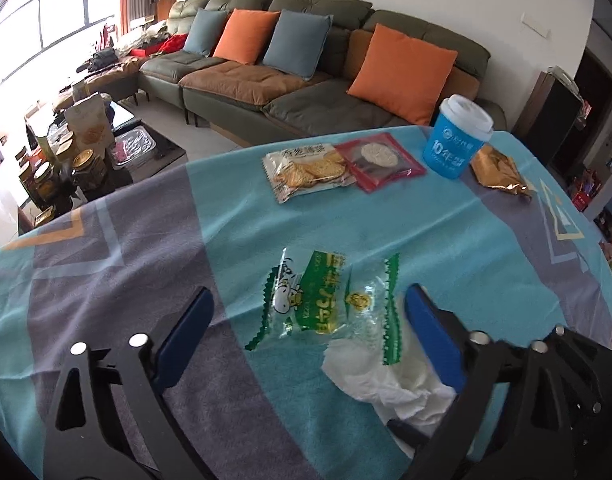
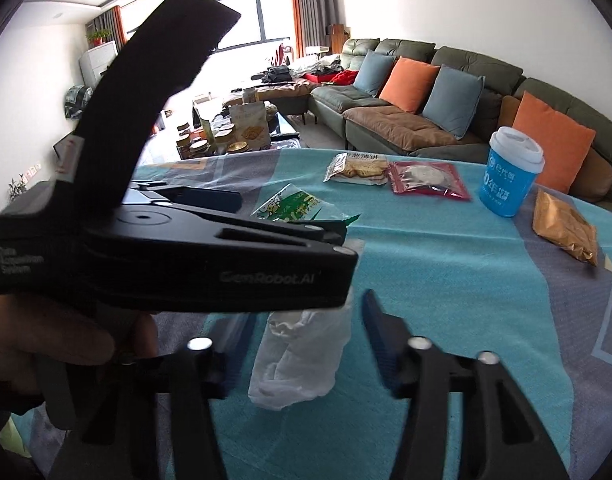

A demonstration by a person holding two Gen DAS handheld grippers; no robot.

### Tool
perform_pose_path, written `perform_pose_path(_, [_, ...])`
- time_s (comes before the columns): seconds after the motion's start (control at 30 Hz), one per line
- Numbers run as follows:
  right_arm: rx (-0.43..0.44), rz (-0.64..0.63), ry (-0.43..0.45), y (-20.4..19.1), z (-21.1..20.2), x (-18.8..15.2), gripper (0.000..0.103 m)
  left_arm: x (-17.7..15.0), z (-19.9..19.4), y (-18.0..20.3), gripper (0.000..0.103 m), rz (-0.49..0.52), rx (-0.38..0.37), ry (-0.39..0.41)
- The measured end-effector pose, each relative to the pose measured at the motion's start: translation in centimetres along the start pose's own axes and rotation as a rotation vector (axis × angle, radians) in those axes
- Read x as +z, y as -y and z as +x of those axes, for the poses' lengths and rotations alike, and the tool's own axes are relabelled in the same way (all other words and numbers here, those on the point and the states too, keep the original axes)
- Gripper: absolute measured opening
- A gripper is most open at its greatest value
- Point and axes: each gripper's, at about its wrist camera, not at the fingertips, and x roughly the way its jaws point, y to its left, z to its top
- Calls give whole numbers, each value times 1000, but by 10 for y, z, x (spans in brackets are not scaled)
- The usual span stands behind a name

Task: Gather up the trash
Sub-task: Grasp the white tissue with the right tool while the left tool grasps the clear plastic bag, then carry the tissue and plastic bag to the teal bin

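A green and clear snack wrapper (image 1: 326, 304) lies on the tablecloth, with a crumpled white tissue (image 1: 386, 384) just below it. My left gripper (image 1: 308, 312) is open, its blue fingers on either side of the wrapper and tissue. In the right wrist view my right gripper (image 2: 306, 328) is open, with the tissue (image 2: 301, 356) between its fingers; the left gripper's black body (image 2: 177, 256) crosses in front of it and hides part of the wrapper (image 2: 293, 206).
Farther back on the table (image 1: 426, 248) lie a cracker packet (image 1: 310, 172), a red packet (image 1: 380, 162), a blue cup with white lid (image 1: 458, 136) and a gold packet (image 1: 500, 172). A sofa with cushions (image 1: 306, 68) and a cluttered coffee table (image 1: 81, 152) stand beyond.
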Motion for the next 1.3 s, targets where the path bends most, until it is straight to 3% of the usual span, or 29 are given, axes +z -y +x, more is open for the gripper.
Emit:
perform_pose_path(0.07, [10, 2, -4, 0, 0, 0, 35, 0, 3, -3, 73, -21, -8, -3])
perform_pose_path(0.27, [26, 6, -4, 2, 1, 0, 15, -4, 6, -7, 61, -42, -36, -7])
perform_pose_path(0.3, [27, 9, 0, 2, 0, 0, 14, -5, 5, -10, 59, -53, -41, 0])
perform_pose_path(0.37, [37, 16, 0, 2, -1, -1, 10, -6, 2, -13, 42, -65, -53, 11])
perform_pose_path(0.43, [37, 17, 6, 2, -3, -2, 8, -9, -2, -17, 38, -73, -59, 23])
perform_pose_path(0.67, [43, 22, 36, -1, -17, -5, 7, -22, -28, -26, 33, -116, -83, 75])
perform_pose_path(0.97, [51, 2, 111, -15, -51, -1, 7, -62, -120, -38, 33, -162, -43, 213])
perform_pose_path(1.3, [90, -54, 196, -50, -96, 1, 7, -125, -208, -57, 33, -229, 27, 306])
